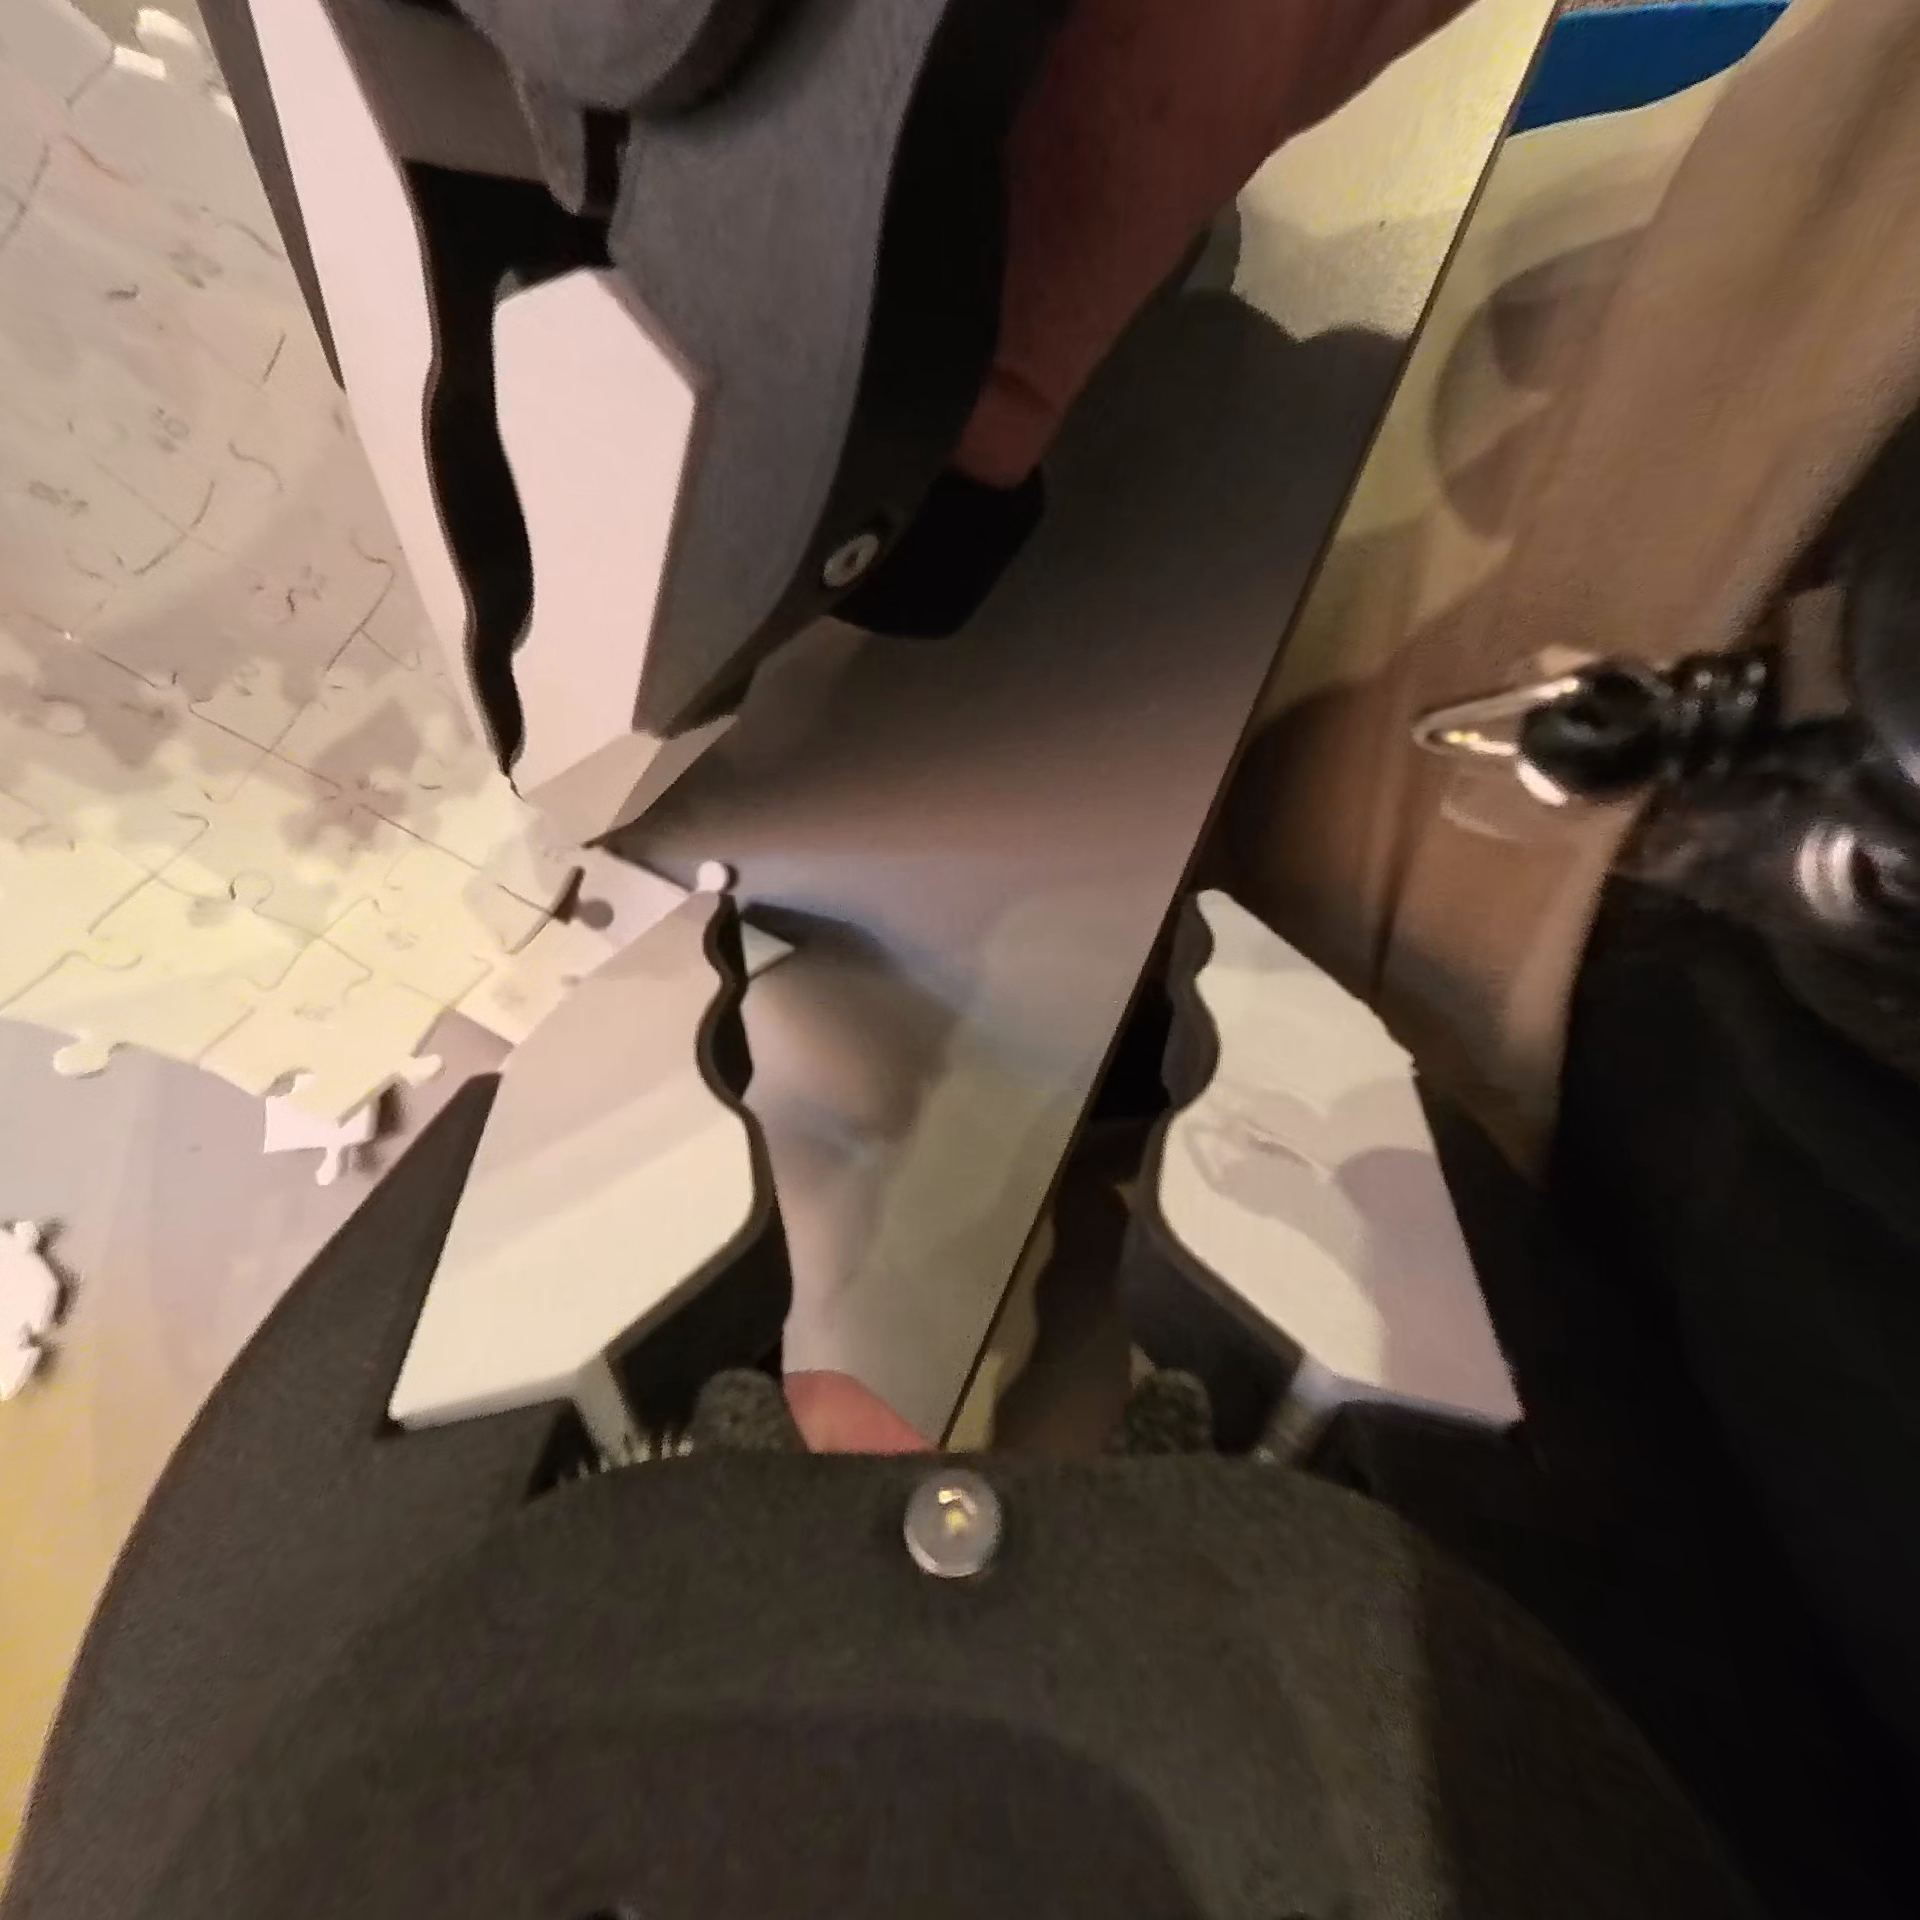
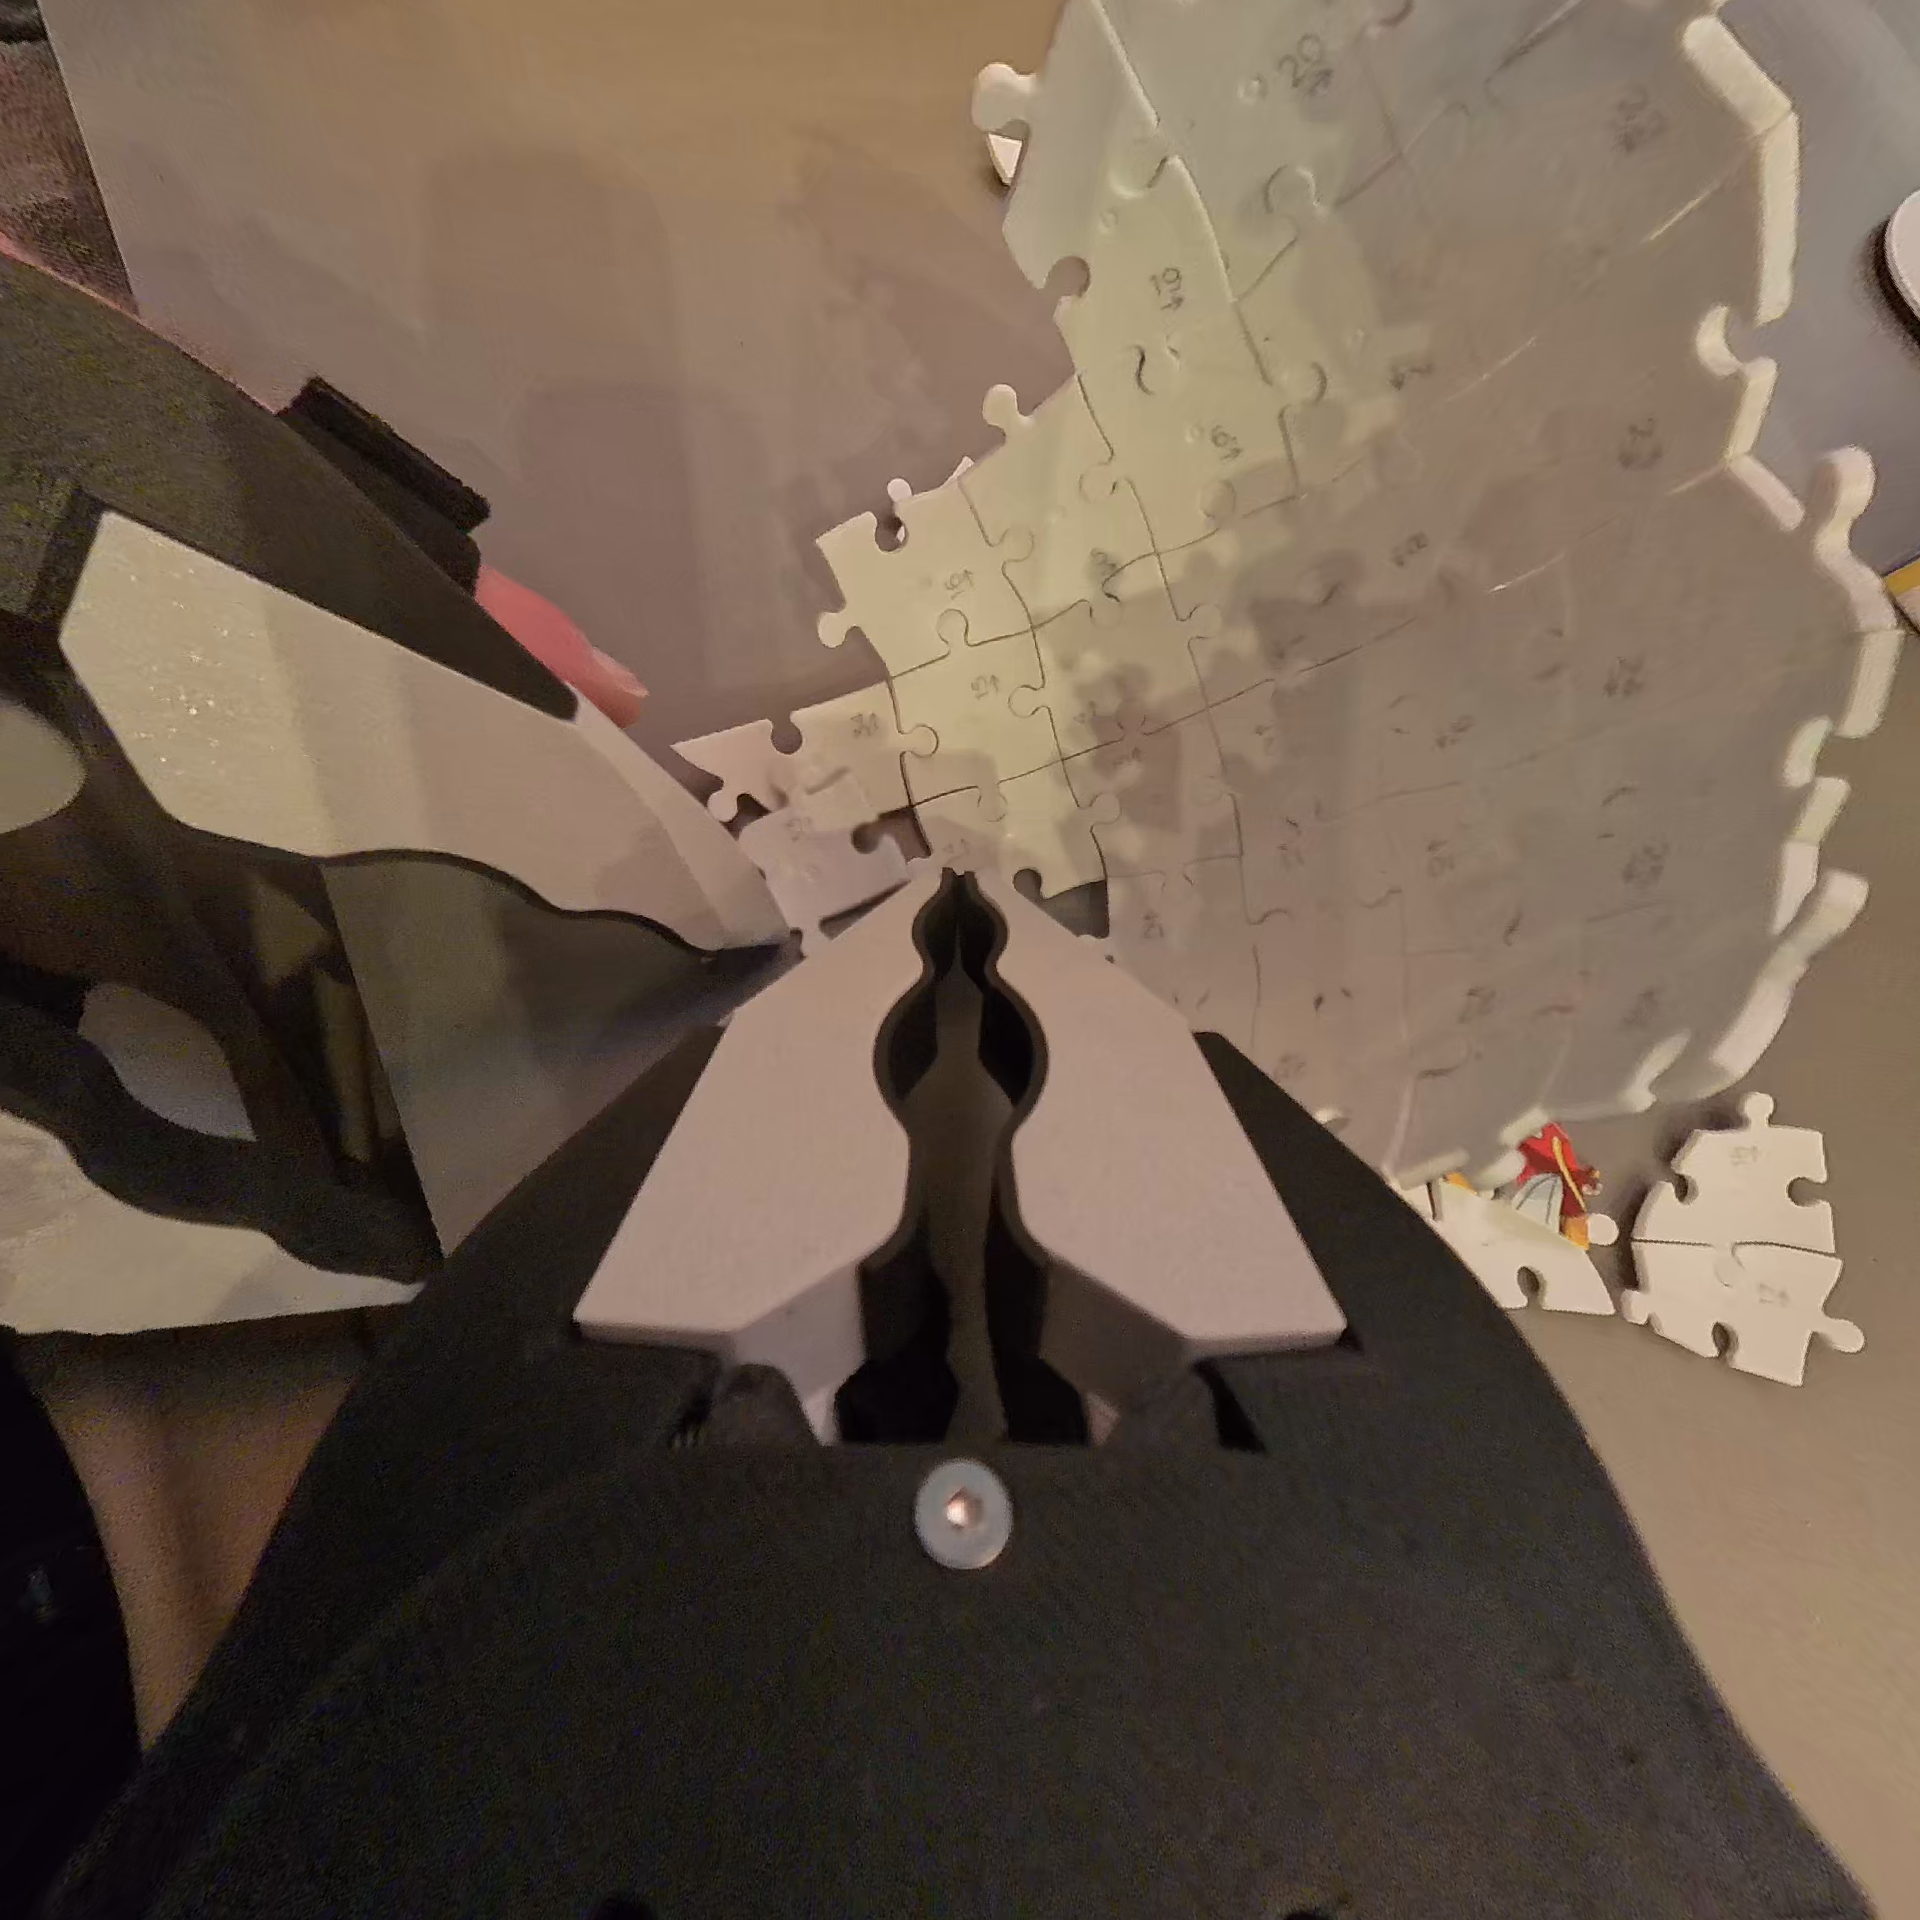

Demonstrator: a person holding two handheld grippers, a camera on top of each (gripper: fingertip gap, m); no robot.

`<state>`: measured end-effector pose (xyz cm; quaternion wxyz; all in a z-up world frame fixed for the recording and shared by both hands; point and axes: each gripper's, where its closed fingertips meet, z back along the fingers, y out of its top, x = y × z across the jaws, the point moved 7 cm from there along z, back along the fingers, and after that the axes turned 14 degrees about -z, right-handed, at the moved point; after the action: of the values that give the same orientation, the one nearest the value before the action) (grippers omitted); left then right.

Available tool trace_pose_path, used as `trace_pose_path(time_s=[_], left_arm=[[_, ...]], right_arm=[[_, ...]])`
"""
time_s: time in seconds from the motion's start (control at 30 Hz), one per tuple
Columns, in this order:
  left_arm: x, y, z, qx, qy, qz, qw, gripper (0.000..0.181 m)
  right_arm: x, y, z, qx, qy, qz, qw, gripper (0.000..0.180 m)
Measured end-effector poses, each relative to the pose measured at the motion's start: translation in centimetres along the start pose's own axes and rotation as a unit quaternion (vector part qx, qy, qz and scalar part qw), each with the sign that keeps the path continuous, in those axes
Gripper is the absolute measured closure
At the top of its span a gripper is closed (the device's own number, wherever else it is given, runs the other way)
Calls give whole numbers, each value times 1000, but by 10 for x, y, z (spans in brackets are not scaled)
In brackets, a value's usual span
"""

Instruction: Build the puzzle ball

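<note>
Up close, the curved puzzle shell (image 2: pixel 1455 665) looks smooth and pale. Right tongs (image 2: pixel 961 883) pinch its edge; left tongs (image 1: pixel 956 935) gape around a shiny board (image 1: pixel 1039 831). Two loose joined pieces (image 2: pixel 1735 1257) lie nearby.

Matt, pale, plastic-looking curved shell of joined puzzle pieces (image 2: pixel 1455 644), with faint markings on the inner faces. Rough, grainy black plastic on the right gripper (image 2: pixel 961 883) body, smooth matt grey fingers (image 2: pixel 790 1122), one shiny metal screw (image 2: pixel 962 1519). Smooth, glossy dark panel (image 1: pixel 1039 831) between the left gripper (image 1: pixel 956 935) fingers.
</note>
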<state>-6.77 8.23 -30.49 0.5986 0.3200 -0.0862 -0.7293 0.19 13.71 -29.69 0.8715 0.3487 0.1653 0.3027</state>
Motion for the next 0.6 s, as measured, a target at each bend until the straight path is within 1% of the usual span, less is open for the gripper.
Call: trace_pose_path(time_s=[0.13,0.23,0.33,0.6], left_arm=[[-1,0,-1,-2,2,-4,1000,102],[1,0,4,7,3,-4,1000,106],[0,-4,5,-4,2,-3,1000,106],[-1,-3,1,-9,7,-13,1000,102]], right_arm=[[0,0,0,0,1,-1,1000,180],[0,0,1,1,1,-1,1000,180],[0,0,0,1,1,-2,1000,180],[0,-1,0,2,1,-3,1000,180]])
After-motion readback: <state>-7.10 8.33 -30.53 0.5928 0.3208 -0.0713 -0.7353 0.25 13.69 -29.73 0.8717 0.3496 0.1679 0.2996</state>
